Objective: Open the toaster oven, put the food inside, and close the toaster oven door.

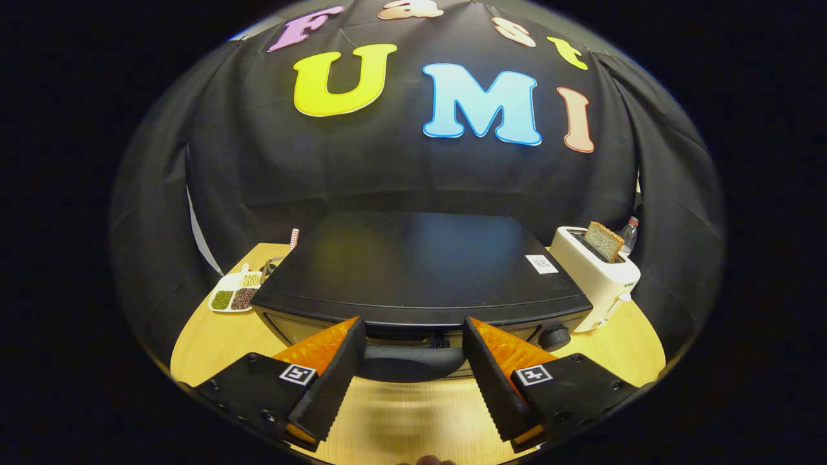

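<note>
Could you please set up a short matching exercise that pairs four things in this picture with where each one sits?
Things:
1. oven handle
2. bread slice
3. divided dish
4. bottle

Places:
A. standing in the white toaster's slot
B. on the table, left of the toaster oven
C. behind the white toaster, by the cloth wall
D. between the open fingers of the gripper

Pairs: 1-D, 2-A, 3-B, 4-C
</note>
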Motion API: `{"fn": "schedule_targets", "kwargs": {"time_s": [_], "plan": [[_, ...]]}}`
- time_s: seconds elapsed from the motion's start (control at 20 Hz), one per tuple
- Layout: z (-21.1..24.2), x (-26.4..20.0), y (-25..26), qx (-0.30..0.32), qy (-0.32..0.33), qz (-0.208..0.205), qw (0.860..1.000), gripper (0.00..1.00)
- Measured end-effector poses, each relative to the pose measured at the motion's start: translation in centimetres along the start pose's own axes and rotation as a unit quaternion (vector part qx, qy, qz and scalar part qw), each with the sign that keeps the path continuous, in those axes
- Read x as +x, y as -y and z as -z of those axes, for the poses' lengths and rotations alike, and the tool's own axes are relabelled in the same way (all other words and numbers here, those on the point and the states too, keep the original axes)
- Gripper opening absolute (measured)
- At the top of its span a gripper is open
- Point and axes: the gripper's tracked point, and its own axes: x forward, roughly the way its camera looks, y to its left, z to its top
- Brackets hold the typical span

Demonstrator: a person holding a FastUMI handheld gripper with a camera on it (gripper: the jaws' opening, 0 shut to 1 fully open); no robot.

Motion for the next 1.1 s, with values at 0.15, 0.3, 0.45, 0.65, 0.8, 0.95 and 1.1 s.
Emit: {"fn": "schedule_targets", "kwargs": {"time_s": [0.15,0.3,0.45,0.65,0.8,0.95,1.1], "plan": [[0.3,-0.2,-0.1,0.001,-0.007,-0.005,1.0,0.96],[0.5,-0.5,-0.2,-0.004,-0.013,-0.013,1.0,0.96],[1.5,-1.5,-0.2,-0.002,-0.018,-0.016,1.0,0.97],[3.3,-3.0,-0.4,-0.012,-0.02,-0.015,1.0,0.97],[4.3,-3.7,-0.3,-0.012,-0.029,-0.014,0.999,0.97],[4.8,-4.1,-0.2,-0.01,-0.035,-0.015,0.999,0.96],[5.8,-4.8,-0.3,-0.017,-0.044,-0.015,0.999,0.96]]}}
